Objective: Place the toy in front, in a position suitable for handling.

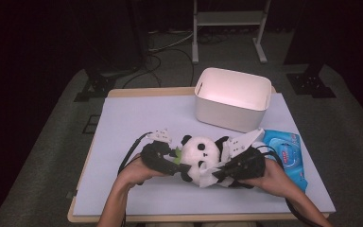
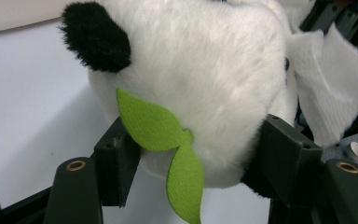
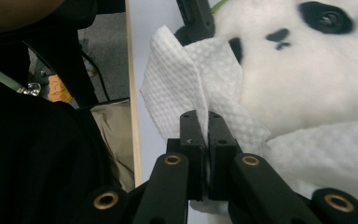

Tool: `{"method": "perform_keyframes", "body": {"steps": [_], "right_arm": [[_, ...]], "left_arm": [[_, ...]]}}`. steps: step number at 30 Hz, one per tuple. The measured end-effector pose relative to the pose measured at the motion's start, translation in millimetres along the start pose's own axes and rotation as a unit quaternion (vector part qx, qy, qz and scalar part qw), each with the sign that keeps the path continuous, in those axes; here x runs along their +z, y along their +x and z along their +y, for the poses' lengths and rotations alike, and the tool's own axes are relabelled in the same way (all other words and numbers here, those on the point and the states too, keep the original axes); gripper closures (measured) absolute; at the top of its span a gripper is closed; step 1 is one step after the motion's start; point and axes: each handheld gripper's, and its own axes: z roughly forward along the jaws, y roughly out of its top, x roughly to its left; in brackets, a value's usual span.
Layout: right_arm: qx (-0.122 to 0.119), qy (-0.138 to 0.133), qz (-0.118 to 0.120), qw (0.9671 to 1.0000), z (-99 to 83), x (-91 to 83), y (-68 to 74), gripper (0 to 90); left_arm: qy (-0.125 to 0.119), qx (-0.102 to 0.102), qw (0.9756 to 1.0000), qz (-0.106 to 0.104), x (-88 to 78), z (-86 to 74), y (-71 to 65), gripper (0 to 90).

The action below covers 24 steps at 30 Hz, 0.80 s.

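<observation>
At the near edge of the table (image 1: 123,123), which is covered by a smooth pale lavender sheet, the person's two hands meet around a plush panda (image 1: 199,153) lying a little right of centre. The toy is rounded and fluffy, white fur with black ears, eye patches and limbs, and a flat green felt leaf (image 2: 161,128) hangs from it.

The left claw (image 1: 174,163) is partly spread and clamped on the panda's soft body: in the left gripper view the fur bulges between the two black jaws, which press into it from either side, the leaf draped over the left jaw. The right claw (image 1: 220,177) is pressed together on a white tissue (image 3: 191,79), a thin, dimple-embossed sheet, crumpled and folded, lying against the panda's face and lower body.

The right gripper view brings out the tissue's quilted pattern, the panda's stitched nose and glossy eye, and the person's dark clothing beyond the table's wooden edge. The left gripper view shows the leaf's woven felt grain and one black ear close up. The high view gives the layout: just right of the right hand lies a glossy blue packet of wipes (image 1: 288,151), and farther off stands a white, smooth-walled rectangular bin (image 1: 231,111) with rounded corners, open at the top.
</observation>
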Motion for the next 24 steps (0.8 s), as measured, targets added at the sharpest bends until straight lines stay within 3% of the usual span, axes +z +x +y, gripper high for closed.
{"method": "perform_keyframes", "body": {"steps": [6,15,19,24], "right_arm": [[0.003,-0.016,-0.012,0.9998,8.0,-11.5,-4.5,86.6],[-0.011,-0.024,-0.017,0.9995,36.9,-6.8,-12.7,86.6],[0.001,-0.029,-0.024,0.9993,39.2,-7.0,-22.3,86.6],[0.034,-0.03,-0.034,0.9984,25.3,-13.3,-37.9,86.4]], "left_arm": [[0.002,0.021,0.9998,-0.001,0.0,1.2,-3.7,33.7],[0.007,0.046,0.9989,0.001,0.1,0.9,-6.5,33.8],[0.01,0.049,0.9988,0.001,0.2,-1.0,-6.3,33.8],[0.01,0.049,0.9988,-0.001,0.3,-1.9,-5.8,33.7]]}}
